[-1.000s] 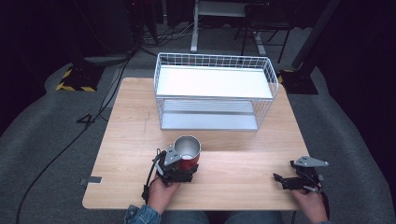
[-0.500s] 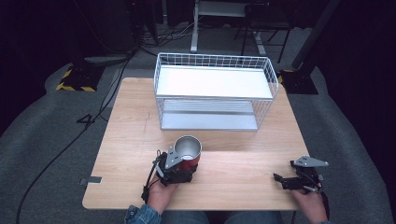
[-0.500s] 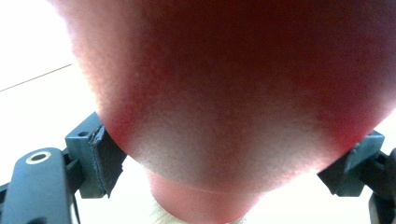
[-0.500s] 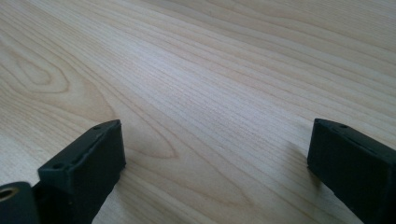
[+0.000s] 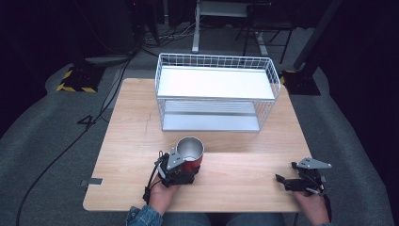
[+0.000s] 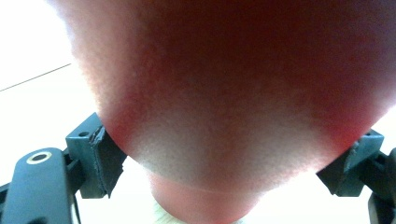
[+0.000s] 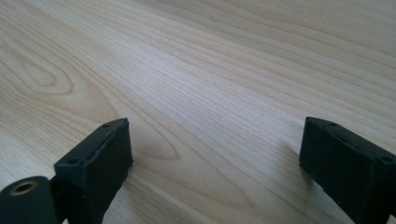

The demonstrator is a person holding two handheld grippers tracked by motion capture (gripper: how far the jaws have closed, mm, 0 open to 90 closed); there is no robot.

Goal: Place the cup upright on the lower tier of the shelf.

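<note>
The left gripper has just closed its jaws on the red mug — grasp made, the mug standing on the wooden table before the wire rack. Lifting and placing remain; the right gripper rests open, empty.

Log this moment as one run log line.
left gripper: shut on red cup | right gripper: open, nothing between jaws, over table | wire basket: behind cup

Readable marks: one digit only
Dark "4" on grey floor left of table; nothing legible elsewhere, incl. both gripper views; no labels or brands
</note>
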